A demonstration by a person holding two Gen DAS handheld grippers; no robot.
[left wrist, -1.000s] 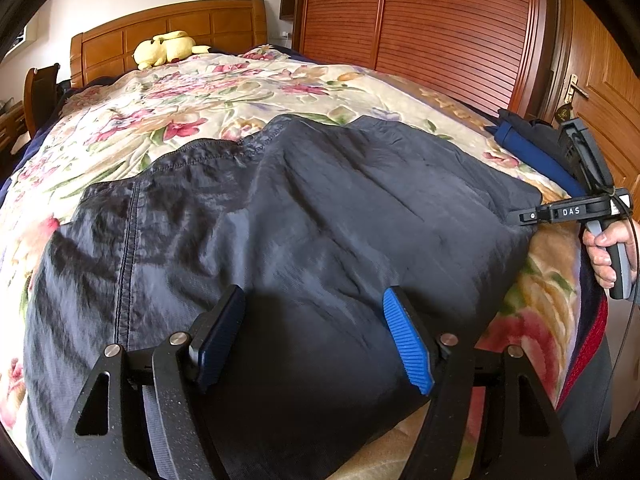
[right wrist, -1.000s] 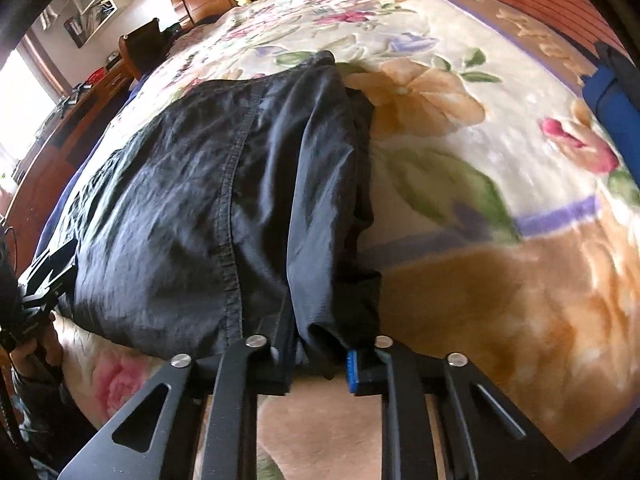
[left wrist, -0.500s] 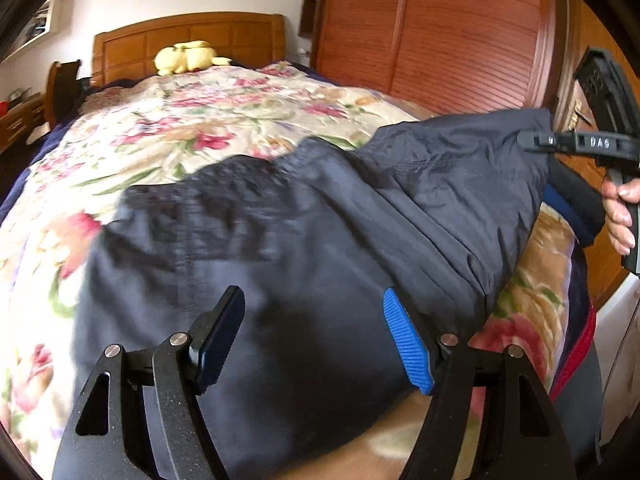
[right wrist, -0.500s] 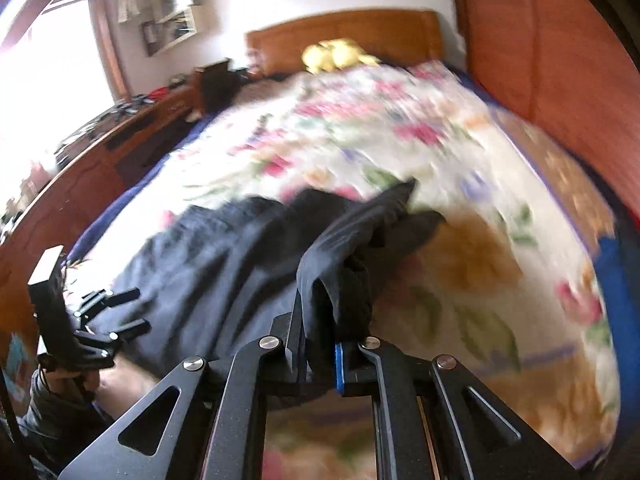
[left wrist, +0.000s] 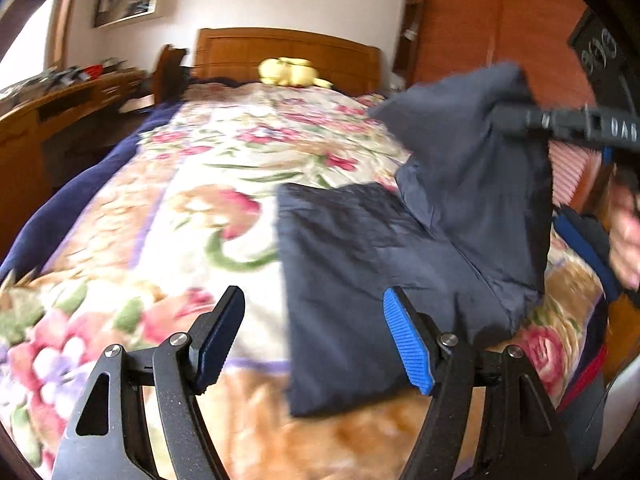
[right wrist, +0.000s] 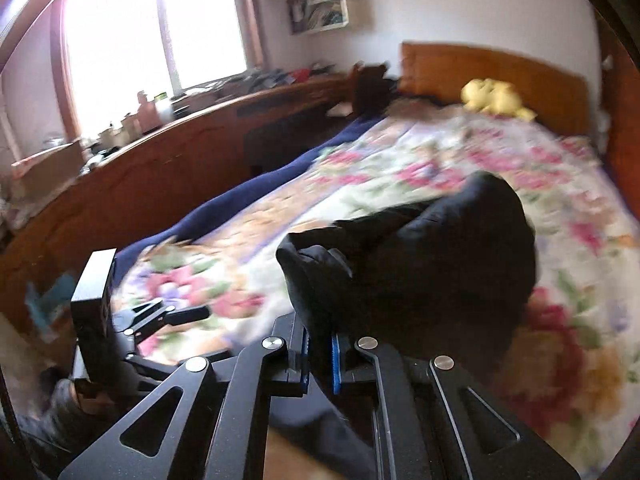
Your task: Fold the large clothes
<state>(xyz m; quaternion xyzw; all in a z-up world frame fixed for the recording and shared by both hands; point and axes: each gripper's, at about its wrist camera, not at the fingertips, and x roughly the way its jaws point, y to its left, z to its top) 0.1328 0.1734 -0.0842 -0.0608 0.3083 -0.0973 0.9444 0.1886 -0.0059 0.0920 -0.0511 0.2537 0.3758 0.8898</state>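
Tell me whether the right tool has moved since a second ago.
Yes. The right tool, shut on the dark garment, rose from the floral blanket up against the wardrobe.

On my left camera I make out white letters, apparently "DAS", on the right gripper (left wrist: 516, 120) body near the picture's right edge. Pale marks above it blur beyond reading.

A dark garment (left wrist: 360, 264) of thin, matt, faintly crinkled cloth lies on a plush floral blanket (left wrist: 192, 216). Behind stands a glossy wooden headboard (left wrist: 280, 52); ribbed blue pads (left wrist: 404, 340) line matt black plastic fingers.
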